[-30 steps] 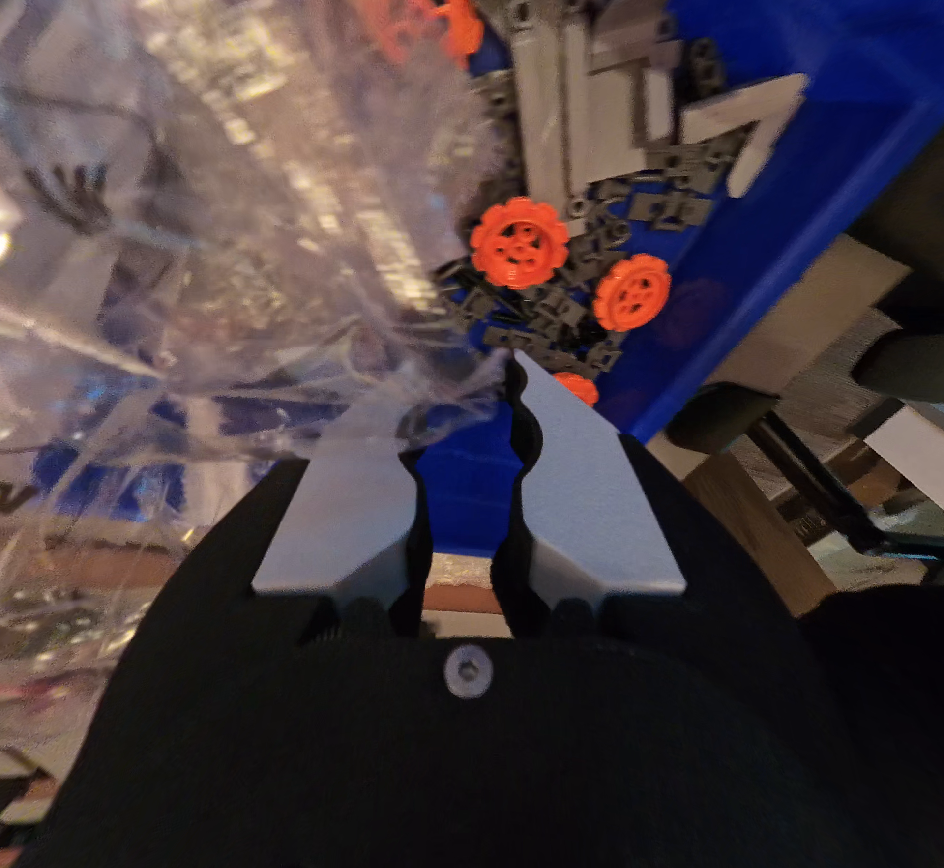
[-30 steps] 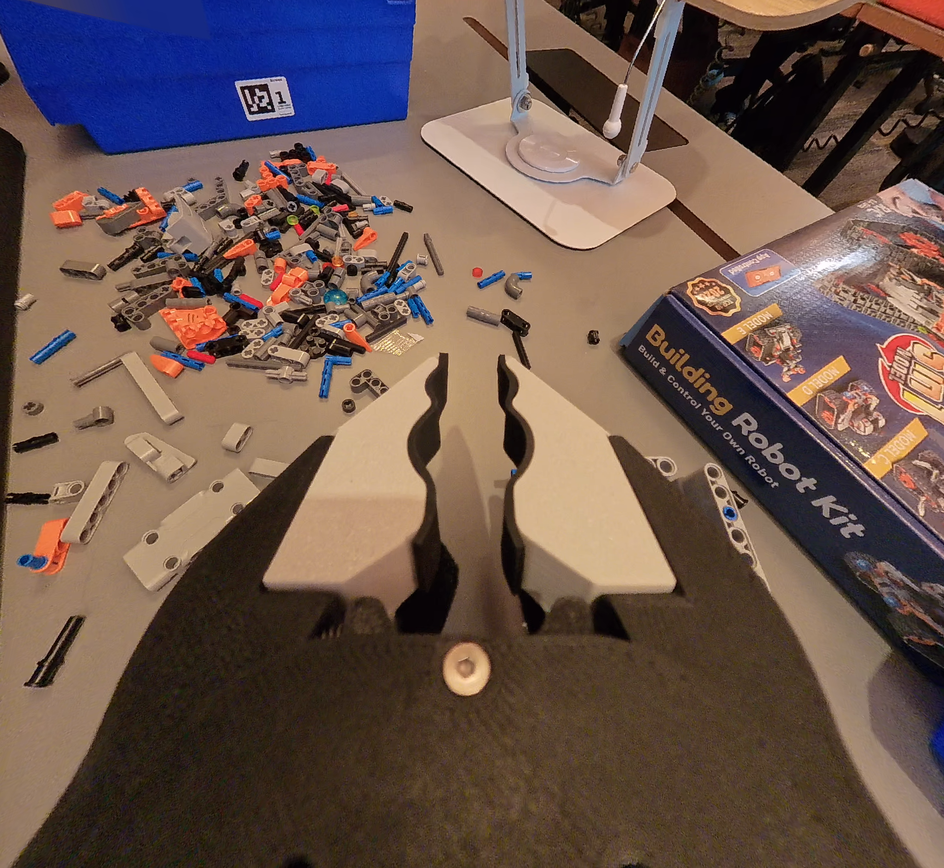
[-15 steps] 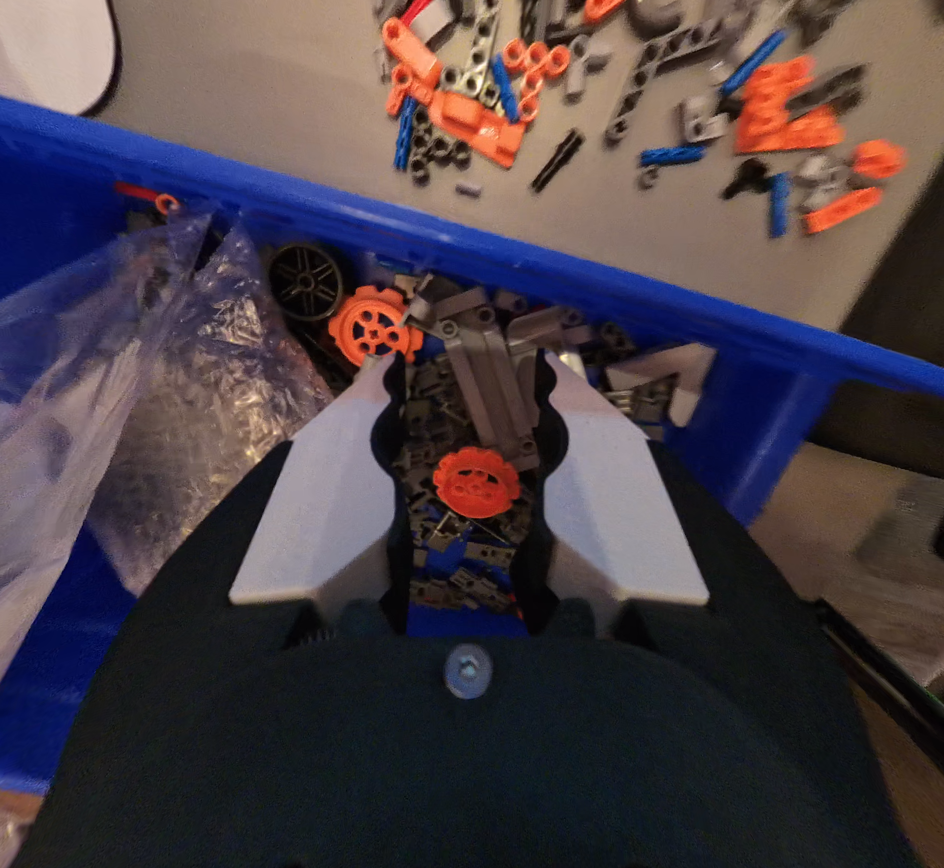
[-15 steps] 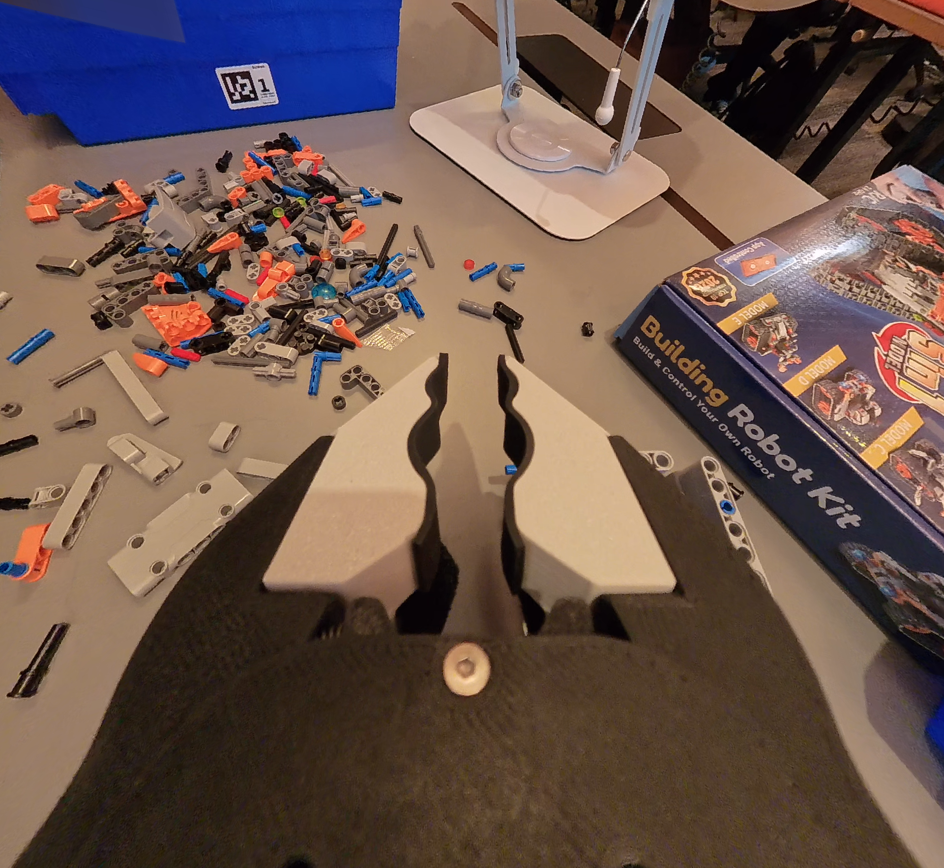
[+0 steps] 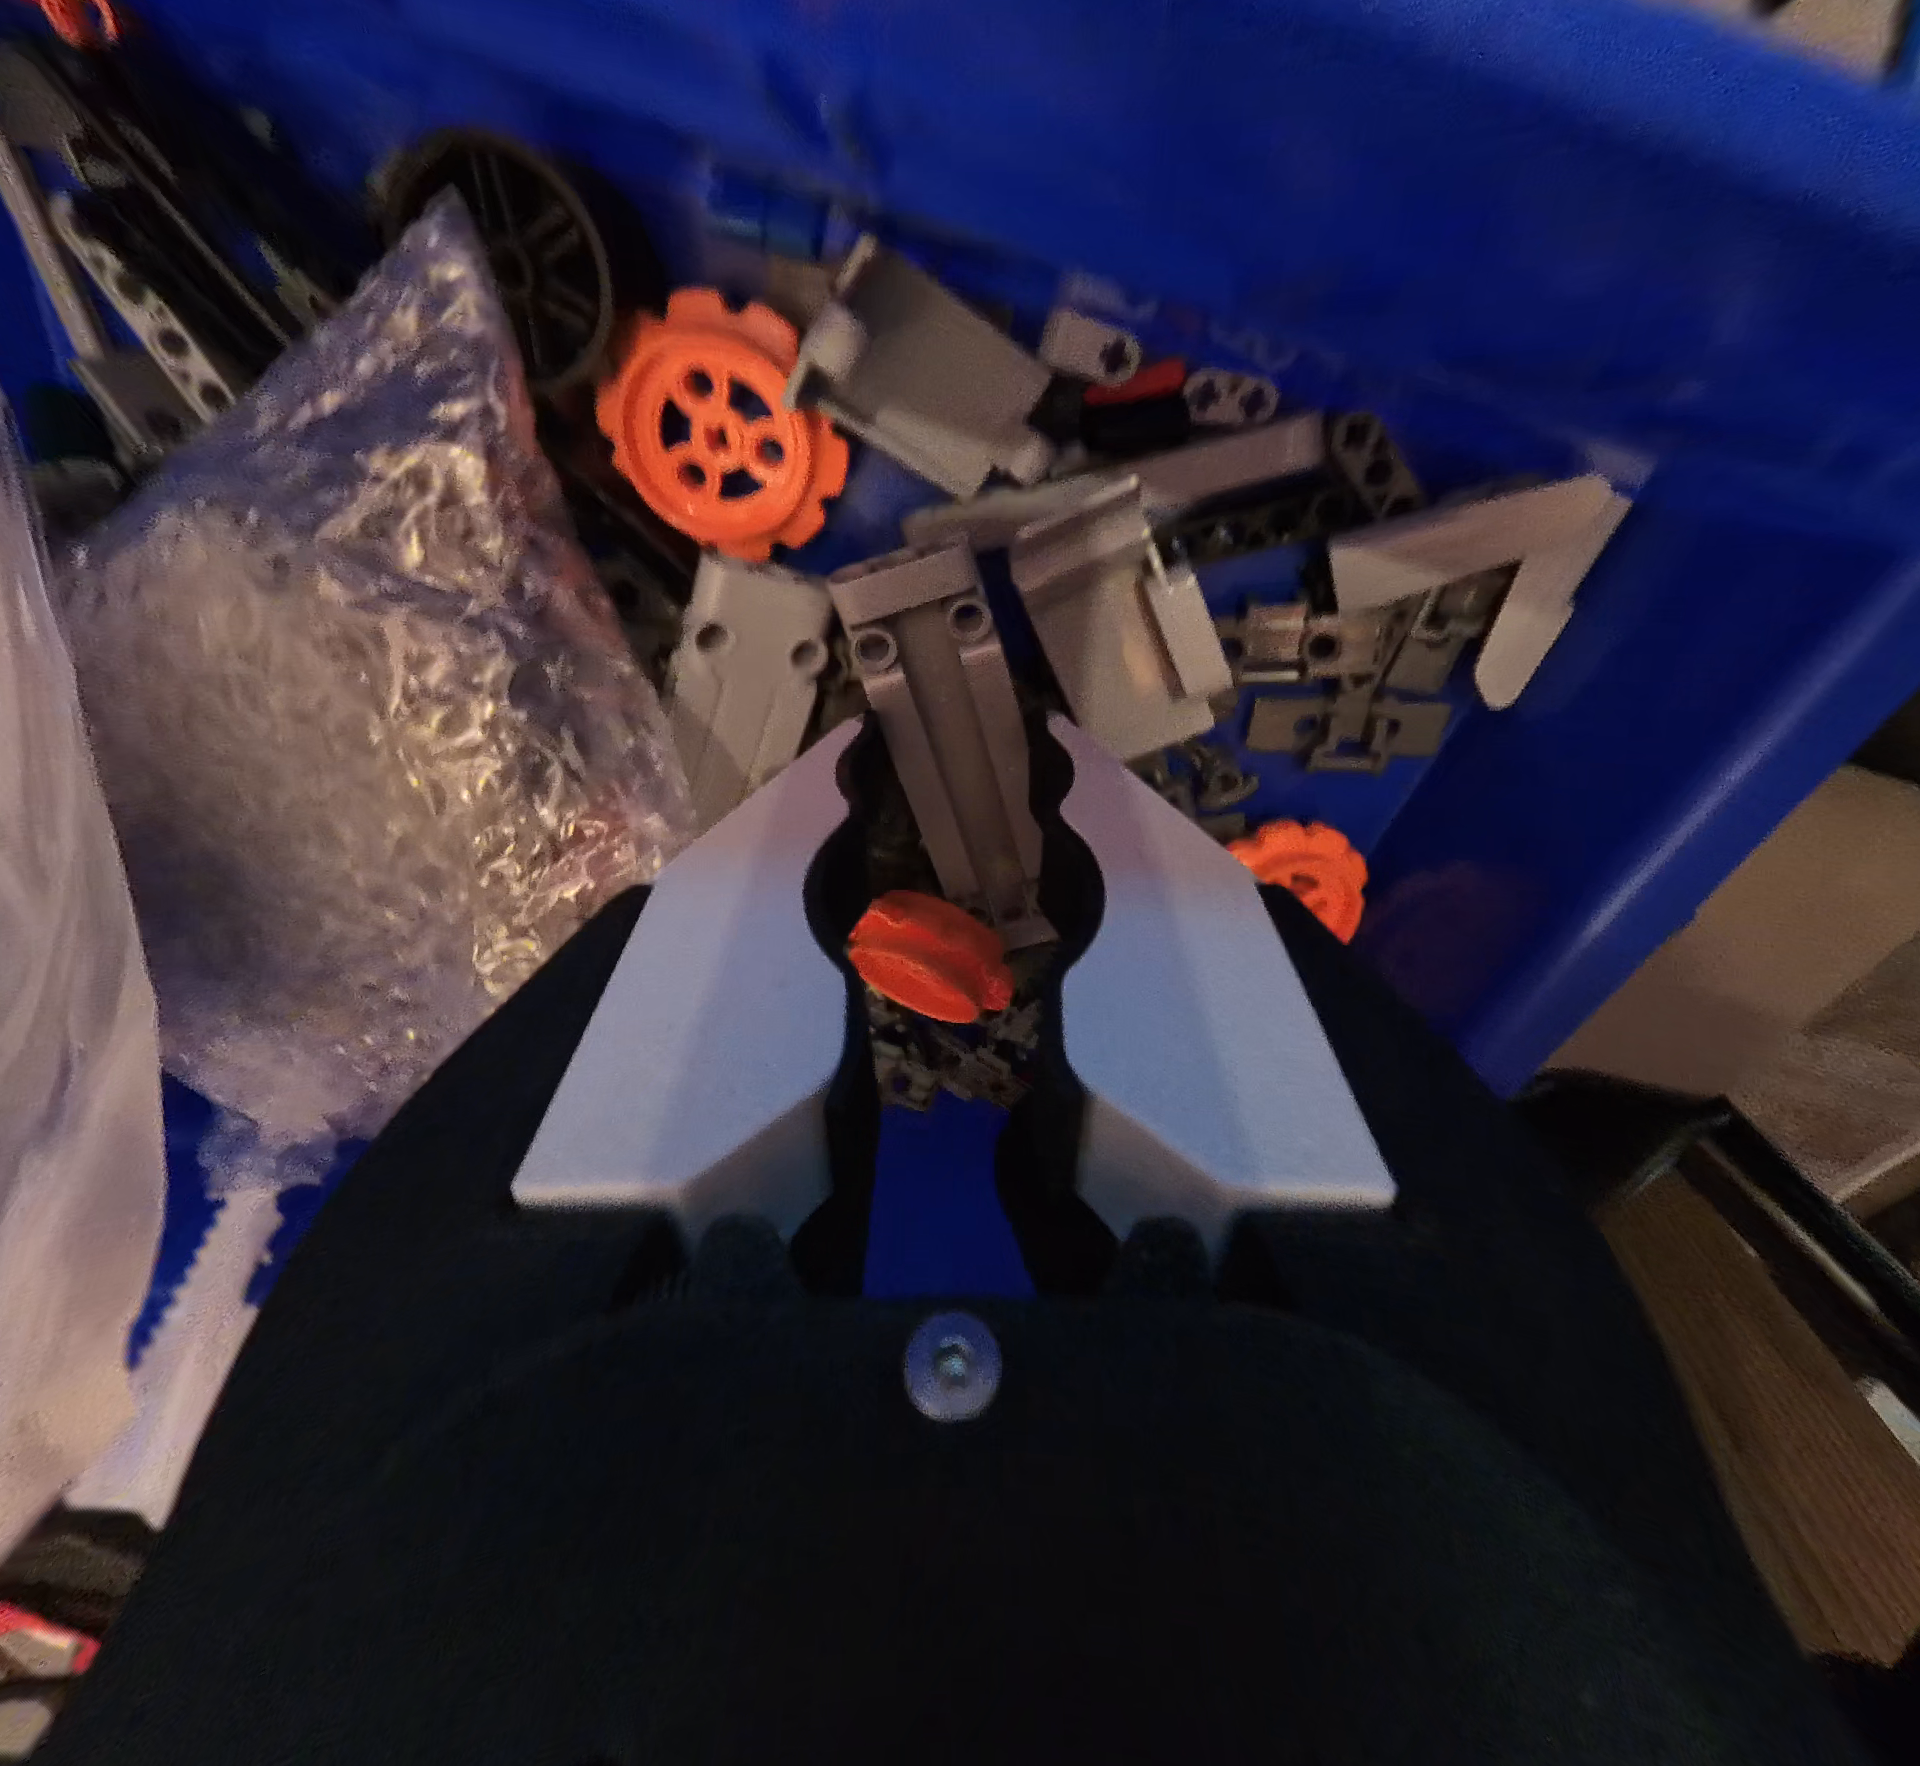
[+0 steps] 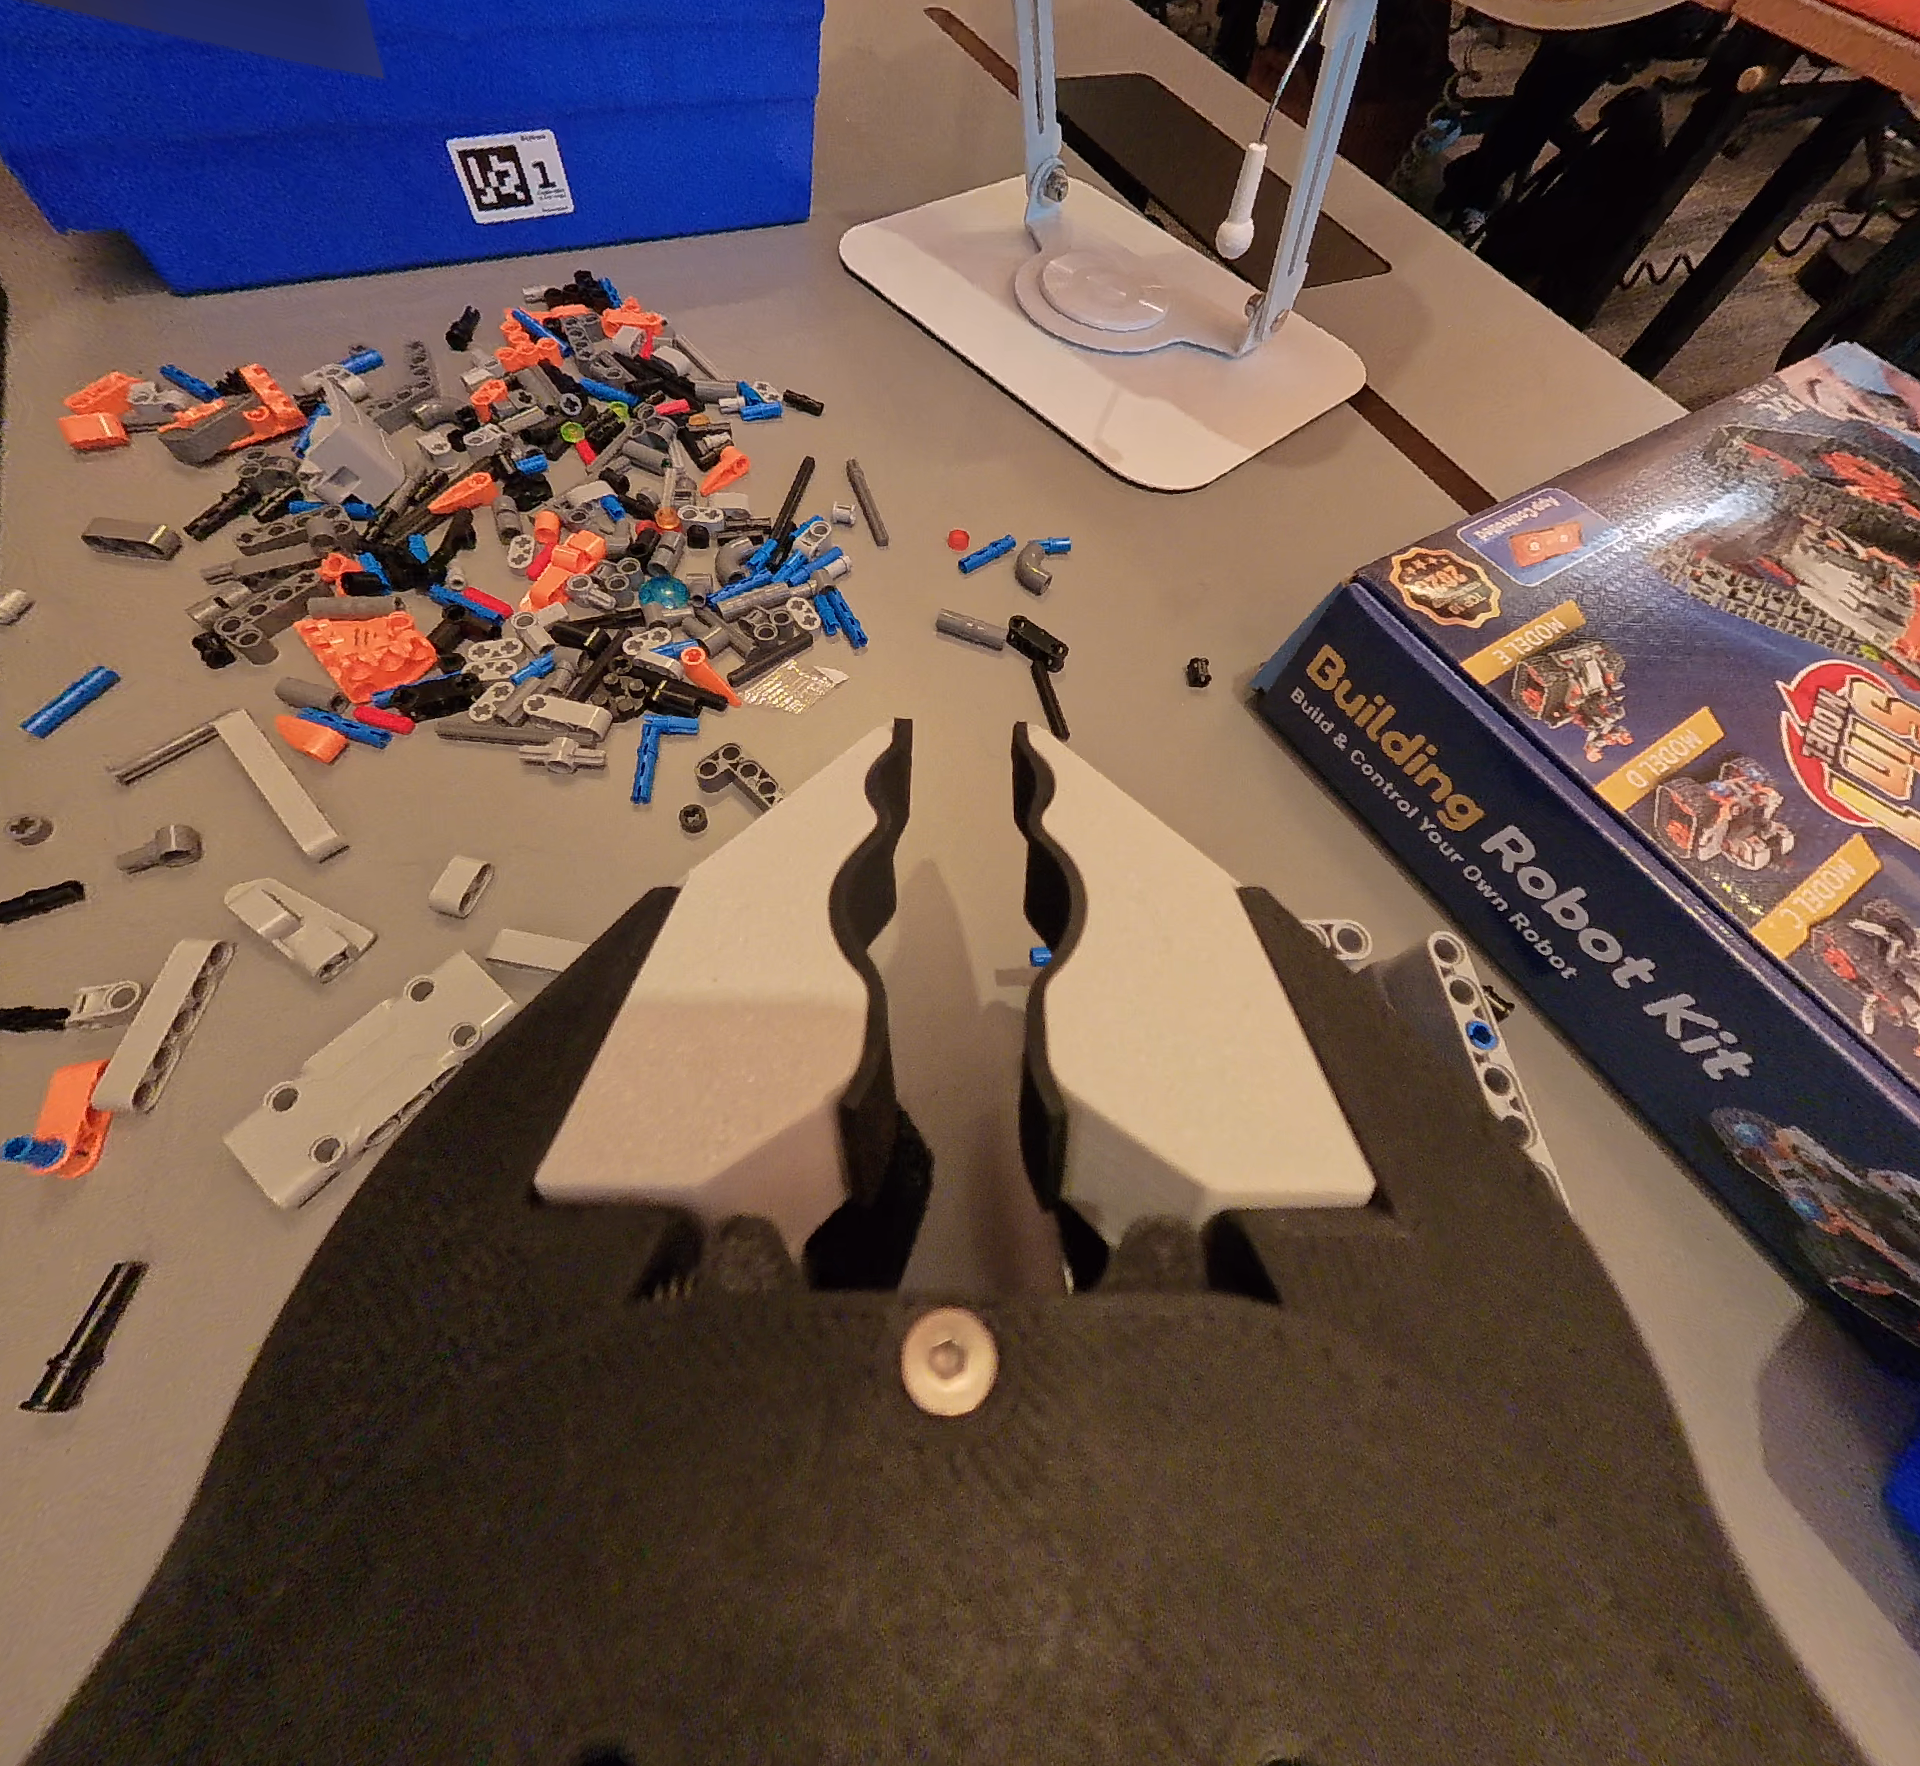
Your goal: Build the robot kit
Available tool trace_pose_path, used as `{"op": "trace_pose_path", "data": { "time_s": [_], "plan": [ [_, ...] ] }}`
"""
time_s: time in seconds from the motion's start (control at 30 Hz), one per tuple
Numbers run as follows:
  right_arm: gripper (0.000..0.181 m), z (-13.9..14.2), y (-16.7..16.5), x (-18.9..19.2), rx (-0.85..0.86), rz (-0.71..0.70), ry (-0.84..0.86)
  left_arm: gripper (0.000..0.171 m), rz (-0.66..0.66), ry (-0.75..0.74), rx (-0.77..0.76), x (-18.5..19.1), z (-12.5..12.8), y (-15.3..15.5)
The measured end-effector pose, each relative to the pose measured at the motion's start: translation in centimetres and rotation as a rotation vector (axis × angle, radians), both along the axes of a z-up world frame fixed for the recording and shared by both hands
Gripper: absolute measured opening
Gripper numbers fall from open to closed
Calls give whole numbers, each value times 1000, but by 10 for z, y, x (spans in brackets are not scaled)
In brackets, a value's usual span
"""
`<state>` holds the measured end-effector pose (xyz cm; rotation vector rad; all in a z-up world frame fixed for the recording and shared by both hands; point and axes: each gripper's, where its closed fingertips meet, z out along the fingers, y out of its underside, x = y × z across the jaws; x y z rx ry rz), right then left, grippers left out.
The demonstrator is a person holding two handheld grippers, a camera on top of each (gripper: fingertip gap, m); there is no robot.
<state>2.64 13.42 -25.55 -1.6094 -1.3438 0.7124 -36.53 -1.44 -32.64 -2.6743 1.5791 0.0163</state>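
Now lower inside the blue bin [image 5: 1195, 137], left gripper [image 5: 954, 750] parted around an orange wheel [image 5: 928, 968] and grey beam [image 5: 951, 729]. Crinkled bag [image 5: 343, 708] crowding left. Right gripper [image 6: 961, 740] unchanged, slightly parted, empty, above the grey table [image 6: 1143, 594].

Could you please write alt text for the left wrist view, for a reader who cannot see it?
The left gripper, jaws open, reaches into a blue bin, with a small orange wheel and a grey beam between its fingers. A larger orange gear wheel, more grey parts and a crinkled clear plastic bag lie around it; the image is blurred.
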Motion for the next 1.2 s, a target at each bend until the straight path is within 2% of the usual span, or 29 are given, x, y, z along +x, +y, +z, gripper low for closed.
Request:
{"op": "trace_pose_path", "data": {
  "time_s": [0.13,0.27,0.47,0.63,0.7,0.8,1.0,1.2],
  "plan": [
    [17,0,0,0,-1,1,-1,26,30,65,-40,-25,4,-11],
    [17,-1,0,0,-1,0,-2,26,49,60,-48,-32,10,-15],
    [17,-1,0,0,-1,-2,-2,40,37,-88,-22,-4,25,-12],
    [17,-1,0,0,-1,-1,-2,47,-29,-152,6,33,11,-7],
    [17,0,0,0,0,-1,-1,46,-31,-151,4,40,2,-6],
    [17,0,0,1,1,-1,1,30,-32,-154,9,42,-4,-4],
    [17,0,-1,1,0,2,0,29,15,-100,-1,20,0,-8],
    [17,-1,0,0,-1,0,-3,31,51,-16,-78,-14,8,-31]
  ]
}}
